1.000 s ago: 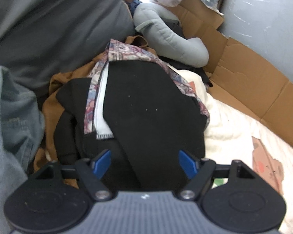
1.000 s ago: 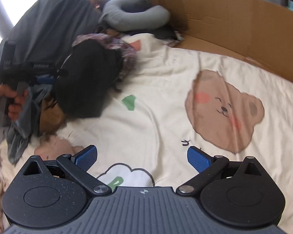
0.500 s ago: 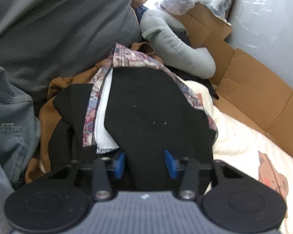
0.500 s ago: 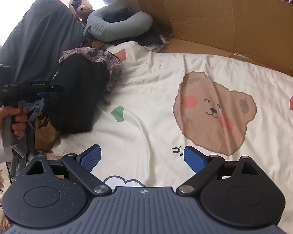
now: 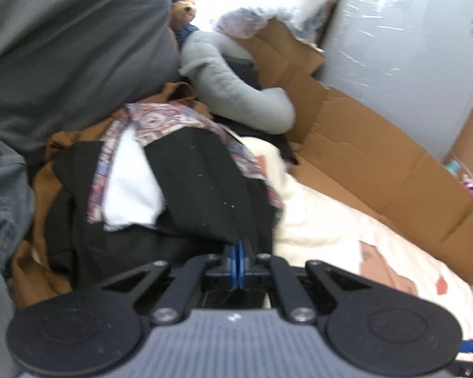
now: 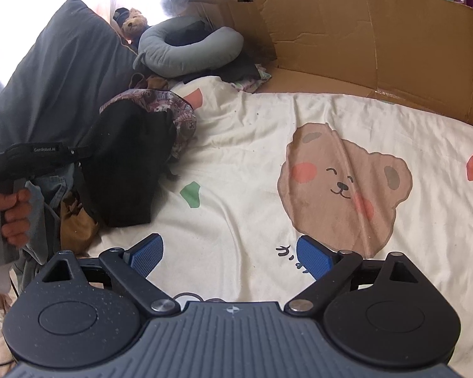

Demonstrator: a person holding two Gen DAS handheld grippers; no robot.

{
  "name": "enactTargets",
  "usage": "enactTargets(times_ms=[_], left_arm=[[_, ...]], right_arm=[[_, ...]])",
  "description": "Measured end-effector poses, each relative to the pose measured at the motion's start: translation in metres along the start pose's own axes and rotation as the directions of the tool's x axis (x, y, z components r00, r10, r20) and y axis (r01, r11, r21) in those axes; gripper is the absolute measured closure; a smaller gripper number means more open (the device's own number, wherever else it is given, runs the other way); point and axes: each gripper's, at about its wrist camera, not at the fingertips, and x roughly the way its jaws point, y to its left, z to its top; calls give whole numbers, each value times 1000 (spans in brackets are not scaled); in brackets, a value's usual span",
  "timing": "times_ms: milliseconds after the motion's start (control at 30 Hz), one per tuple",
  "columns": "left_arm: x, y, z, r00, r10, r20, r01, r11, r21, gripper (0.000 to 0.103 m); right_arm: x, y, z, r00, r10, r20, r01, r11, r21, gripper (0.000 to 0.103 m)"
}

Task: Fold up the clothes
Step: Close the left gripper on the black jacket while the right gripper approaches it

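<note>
A black garment (image 5: 198,182) lies on top of a clothes pile at the left edge of the bed, over a paisley-patterned piece (image 5: 160,123) and a white cloth (image 5: 129,182). My left gripper (image 5: 238,260) is shut on the near edge of the black garment, and the fabric runs up from the pads in a taut ridge. In the right wrist view the same black garment (image 6: 129,163) bulges beside a hand (image 6: 12,214) that holds the left gripper. My right gripper (image 6: 228,252) hovers open above the cream bear-print sheet (image 6: 252,145), with nothing between its pads.
Brown cloth (image 5: 47,173) and jeans (image 5: 3,195) lie under and left of the pile. A dark grey pillow (image 5: 63,47), a grey neck pillow (image 5: 236,91) and a teddy bear (image 5: 184,11) sit behind it. Cardboard walls (image 6: 378,47) border the bed's far side.
The left jaws went from wide apart to closed on the black garment's edge, which has lifted and pulled taut. The right gripper stayed open and shifted its view slightly.
</note>
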Motion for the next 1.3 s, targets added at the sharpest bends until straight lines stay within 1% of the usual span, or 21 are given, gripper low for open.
enactTargets(times_ms=[167,267,333,400,433,500,533,633,900,1033,1100,1167,1300], left_arm=[[-2,-24,-13,996,-79,-41,80,996,27,101],[-1,-39,-21,991,-120,-66,125,989,78,101],[1,-51,-28,986,-135,-94,146,981,125,101],[2,-62,-35,980,-159,-116,177,970,166,101],[2,-66,-39,977,-172,-128,193,966,171,101],[3,-72,-46,969,-194,-150,219,961,168,101],[4,-75,-51,965,-205,-161,232,958,168,101],[5,-84,-66,951,-234,-204,269,949,166,101],[0,-104,-108,895,-314,-317,382,906,181,101],[-4,-111,-119,874,-338,-349,419,888,191,101],[-3,-113,-121,863,-351,-363,439,877,195,101],[-4,-115,-123,857,-360,-368,454,867,208,101],[-4,-121,-132,840,-376,-392,481,850,214,101]], right_arm=[[0,-1,5,1000,29,-3,-29,999,28,9],[0,-1,8,999,48,-2,-48,998,44,9],[0,0,10,998,61,0,-61,997,50,9],[0,1,10,996,90,5,-90,994,57,9],[0,2,11,994,109,2,-108,992,60,10],[2,4,11,990,144,-9,-143,987,68,16],[4,4,11,988,155,-19,-153,985,78,18],[7,2,9,982,188,-34,-183,976,116,22],[20,3,-4,968,235,-90,-217,960,177,22],[27,4,-12,959,254,-122,-226,952,206,23],[31,2,-16,955,263,-138,-228,946,229,27],[36,0,-21,947,281,-157,-234,937,261,30],[48,-5,-31,924,331,-193,-254,906,340,31]])
